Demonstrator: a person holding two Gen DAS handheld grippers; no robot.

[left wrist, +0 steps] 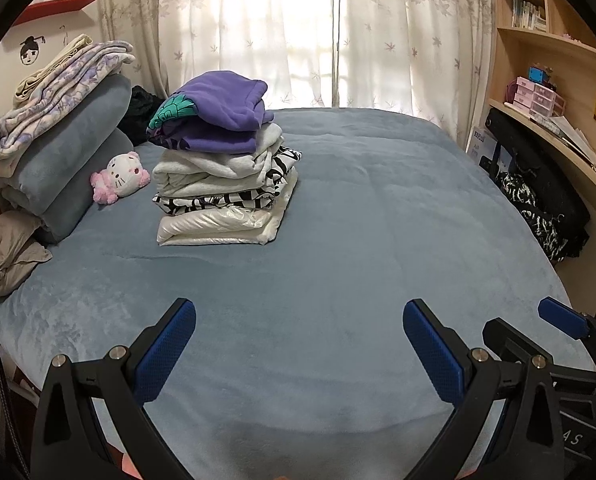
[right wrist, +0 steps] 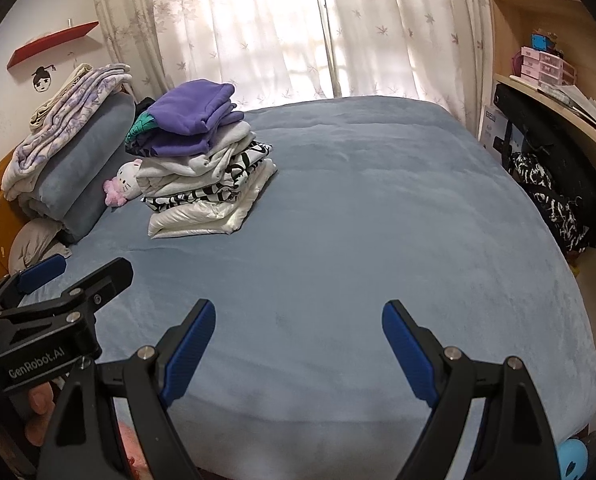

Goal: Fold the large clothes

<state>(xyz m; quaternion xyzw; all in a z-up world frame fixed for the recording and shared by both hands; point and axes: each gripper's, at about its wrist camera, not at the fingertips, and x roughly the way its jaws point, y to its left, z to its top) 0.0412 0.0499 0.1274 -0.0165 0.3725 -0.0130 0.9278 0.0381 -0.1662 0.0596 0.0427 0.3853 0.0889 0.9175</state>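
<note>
Left wrist view shows both the left gripper [left wrist: 300, 344] and right gripper [right wrist: 298, 346] with fingers spread empty over the bare bed [left wrist: 338, 208], the folded clothes stack [left wrist: 221, 160] well ahead-left, probably kept aside for folding room.

place: home bedroom | evidence: bed [left wrist: 338, 208]; curtains [left wrist: 281, 32]; bookshelf [left wrist: 538, 36]

The blue-grey bedspread [left wrist: 358, 220] lies bare across its near and right parts, giving open passage. At far left the stack of folded clothes [left wrist: 221, 160], a plush cat [left wrist: 121, 176] and rolled bedding [left wrist: 61, 160] block the way. Dark clothing [right wrist: 554, 196] crowds the bed's right edge beneath the desk [right wrist: 558, 116].
</note>
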